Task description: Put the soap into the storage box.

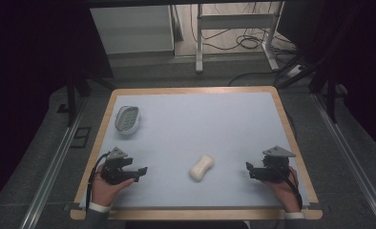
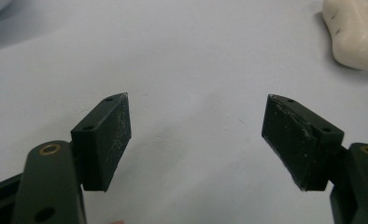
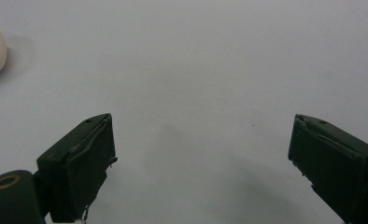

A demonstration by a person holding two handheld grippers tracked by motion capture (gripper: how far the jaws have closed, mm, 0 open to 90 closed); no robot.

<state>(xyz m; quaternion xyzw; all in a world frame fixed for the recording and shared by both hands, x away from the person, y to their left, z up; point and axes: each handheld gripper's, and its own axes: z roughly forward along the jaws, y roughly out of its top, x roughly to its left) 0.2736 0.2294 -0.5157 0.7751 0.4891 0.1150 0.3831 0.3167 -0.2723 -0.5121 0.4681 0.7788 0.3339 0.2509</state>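
We're holding the left gripper (image 1: 139,171) and right gripper (image 1: 251,171) with jaws apart, gripping nothing, flanking the white soap bar (image 1: 202,167). Soap dish (image 1: 128,119) is sitting far-left of it. No readable writing.

A cream, peanut-shaped bar of soap (image 1: 202,167) lay on the pale blue, wood-edged worktop (image 1: 200,119), near its front edge and about midway between the left hand-held gripper (image 1: 137,172) and the right hand-held gripper (image 1: 251,171). A white oval soap dish (image 1: 128,119) sat well behind the left hand-held gripper, near the worktop's left edge.
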